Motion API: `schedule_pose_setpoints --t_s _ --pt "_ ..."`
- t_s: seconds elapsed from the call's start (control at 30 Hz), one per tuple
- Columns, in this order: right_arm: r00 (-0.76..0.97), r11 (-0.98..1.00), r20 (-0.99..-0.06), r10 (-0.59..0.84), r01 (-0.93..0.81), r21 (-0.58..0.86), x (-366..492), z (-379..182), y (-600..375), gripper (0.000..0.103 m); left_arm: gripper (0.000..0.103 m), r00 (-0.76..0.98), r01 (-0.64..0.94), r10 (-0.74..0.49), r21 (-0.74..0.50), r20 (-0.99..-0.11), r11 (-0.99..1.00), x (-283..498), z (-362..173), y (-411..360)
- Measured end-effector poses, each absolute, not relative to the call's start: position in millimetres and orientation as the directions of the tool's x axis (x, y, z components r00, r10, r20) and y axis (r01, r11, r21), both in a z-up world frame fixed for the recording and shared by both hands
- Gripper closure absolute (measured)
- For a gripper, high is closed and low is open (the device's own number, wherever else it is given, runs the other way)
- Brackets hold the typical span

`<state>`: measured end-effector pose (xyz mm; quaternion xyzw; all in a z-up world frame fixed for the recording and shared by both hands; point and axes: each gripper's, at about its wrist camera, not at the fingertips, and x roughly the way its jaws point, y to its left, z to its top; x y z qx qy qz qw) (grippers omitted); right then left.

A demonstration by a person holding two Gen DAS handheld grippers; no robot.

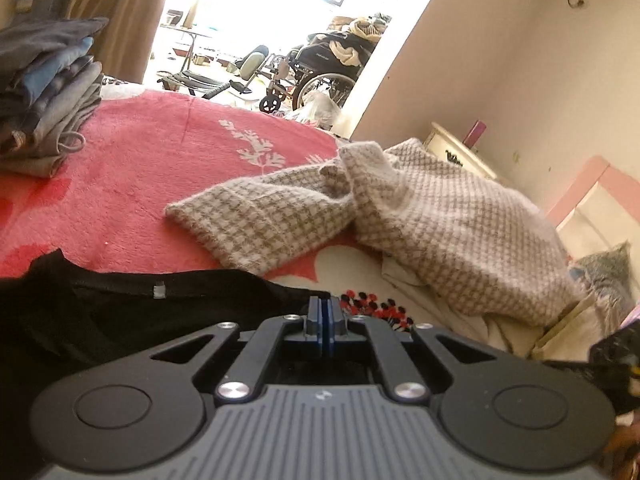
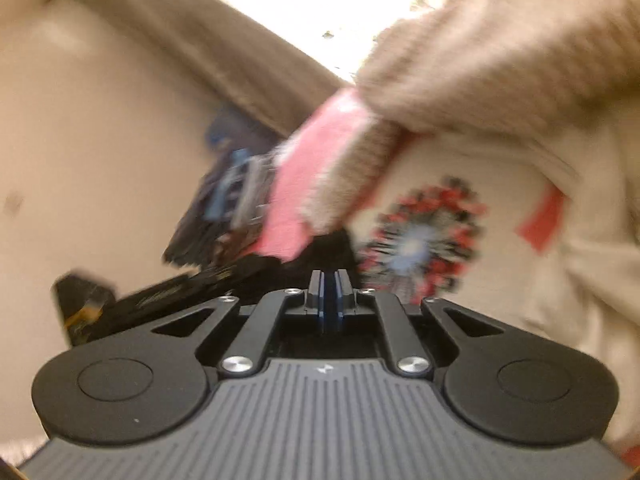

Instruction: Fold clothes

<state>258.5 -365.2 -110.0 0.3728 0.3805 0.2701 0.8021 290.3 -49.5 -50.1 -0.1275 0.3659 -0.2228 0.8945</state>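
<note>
A home bedroom: pink blanket (image 1: 160, 168), stacked clothes (image 1: 48, 92), wheelchair (image 1: 320, 68)

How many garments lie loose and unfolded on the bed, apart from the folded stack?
2: a black garment by the left gripper, and a checked knit sweater mid-bed. More may lie hidden beneath.

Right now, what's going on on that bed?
A person is folding laundry on a pink blanket with two handheld grippers. The left gripper is shut at the edge of a black garment. The right gripper is also shut, its view blurred by motion, so any grip is unclear. A checked sweater lies crumpled ahead; a folded stack sits far left.
</note>
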Motion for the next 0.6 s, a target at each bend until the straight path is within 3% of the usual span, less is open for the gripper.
schedule_pose_setpoints --t_s 0.1,0.17,0.3,0.37,0.43,0.6 --pt "0.511 0.572 -0.468 0.721 -0.056 0.819 270 -132 -368 0.092 0.1 0.632 0.302 -0.479 -0.375 -0.61 0.877 289 -54 -48" --pt "0.481 0.585 -0.502 0.719 -0.028 0.811 275 -141 -365 0.081 0.1 0.631 0.298 -0.47 -0.366 -0.617 0.882 289 -57 -46" --pt "0.458 0.548 -0.477 0.75 -0.028 0.836 284 -147 -357 0.077 0.1 0.635 0.276 -0.455 -0.367 -0.625 0.889 289 -62 -40" --pt "0.464 0.54 -0.457 0.759 -0.056 0.84 283 -144 -351 0.082 0.1 0.64 0.268 -0.449 -0.366 -0.624 0.891 290 -62 -39" --pt "0.473 0.542 -0.443 0.761 -0.089 0.836 280 -139 -348 0.101 0.1 0.648 0.271 -0.45 -0.366 -0.614 0.89 290 -59 -42" --pt "0.569 0.592 -0.402 0.717 -0.192 0.783 259 -109 -351 0.102 0.1 0.668 0.285 -0.457 -0.366 -0.587 0.886 290 -47 -50"
